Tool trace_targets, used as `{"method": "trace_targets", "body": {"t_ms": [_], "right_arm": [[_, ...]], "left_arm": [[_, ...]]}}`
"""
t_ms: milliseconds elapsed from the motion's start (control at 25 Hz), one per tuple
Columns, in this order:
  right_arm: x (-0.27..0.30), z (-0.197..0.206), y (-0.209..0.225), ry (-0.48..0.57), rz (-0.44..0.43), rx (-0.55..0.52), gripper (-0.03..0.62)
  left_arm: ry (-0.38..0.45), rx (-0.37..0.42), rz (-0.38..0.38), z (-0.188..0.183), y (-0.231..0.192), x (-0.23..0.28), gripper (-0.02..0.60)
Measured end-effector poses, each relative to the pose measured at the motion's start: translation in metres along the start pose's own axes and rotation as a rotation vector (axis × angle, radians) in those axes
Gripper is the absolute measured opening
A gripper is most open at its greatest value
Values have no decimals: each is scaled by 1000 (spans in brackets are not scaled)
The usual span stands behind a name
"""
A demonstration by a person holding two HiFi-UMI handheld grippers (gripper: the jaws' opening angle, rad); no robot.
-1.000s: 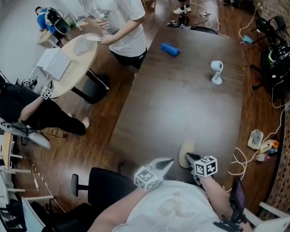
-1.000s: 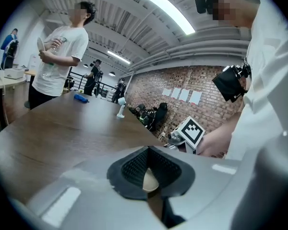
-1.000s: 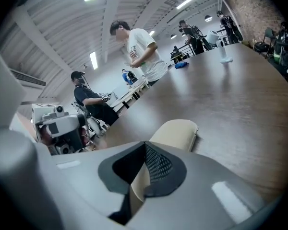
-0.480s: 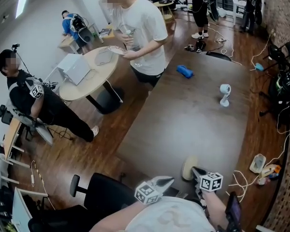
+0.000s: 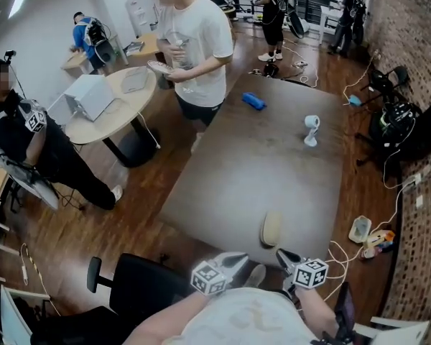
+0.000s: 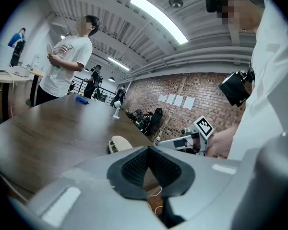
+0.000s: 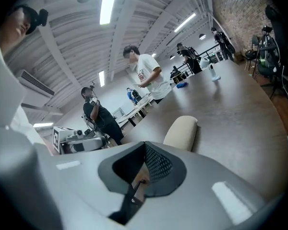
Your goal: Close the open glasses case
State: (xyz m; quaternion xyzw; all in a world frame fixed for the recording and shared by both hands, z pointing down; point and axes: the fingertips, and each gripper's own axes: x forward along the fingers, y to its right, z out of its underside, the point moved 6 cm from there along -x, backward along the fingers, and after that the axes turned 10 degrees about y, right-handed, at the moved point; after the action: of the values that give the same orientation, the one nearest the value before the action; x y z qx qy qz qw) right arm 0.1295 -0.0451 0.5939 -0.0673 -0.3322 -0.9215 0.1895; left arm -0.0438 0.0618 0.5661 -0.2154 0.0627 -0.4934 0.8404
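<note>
Right tool (image 5: 281, 254) has drawn back from the glasses case (image 5: 271, 228), whose near end its tip touched a second ago; a strip of bare wood now shows between them; the case itself lies where it lay, a cream oval near the near edge of the long brown surface (image 5: 273, 157), lid down as far as any view shows. Its own view shows the right tool's dark pads meeting at the tips with nothing between them; the left tool (image 5: 241, 257) is likewise closed and empty, held just left of the right one at the edge, its tip near the case but apart from it. Far up the surface lie a blue object (image 5: 253, 101) and a small white device (image 5: 312, 129), well apart from the case; a person (image 5: 194, 49) in a white shirt stands at the far left corner; a black chair (image 5: 144, 286) stands below the left tool.
</note>
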Motion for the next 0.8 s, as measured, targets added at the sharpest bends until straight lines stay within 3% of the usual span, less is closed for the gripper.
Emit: {"method": "trace_targets", "body": {"t_ms": [160, 360, 520, 800], "right_arm": [[-34, 20, -28, 26, -4, 2, 8], [-65, 33, -59, 77, -16, -88, 8], [-88, 45, -79, 123, -5, -137, 8], [-113, 76, -95, 146, 15, -117, 8]], "left_arm": [[30, -9, 52, 0, 22, -7, 5], [41, 34, 125, 5, 53, -15, 5], [15, 40, 154, 21, 77, -31, 5], [-6, 52, 171, 39, 104, -49, 5]]}}
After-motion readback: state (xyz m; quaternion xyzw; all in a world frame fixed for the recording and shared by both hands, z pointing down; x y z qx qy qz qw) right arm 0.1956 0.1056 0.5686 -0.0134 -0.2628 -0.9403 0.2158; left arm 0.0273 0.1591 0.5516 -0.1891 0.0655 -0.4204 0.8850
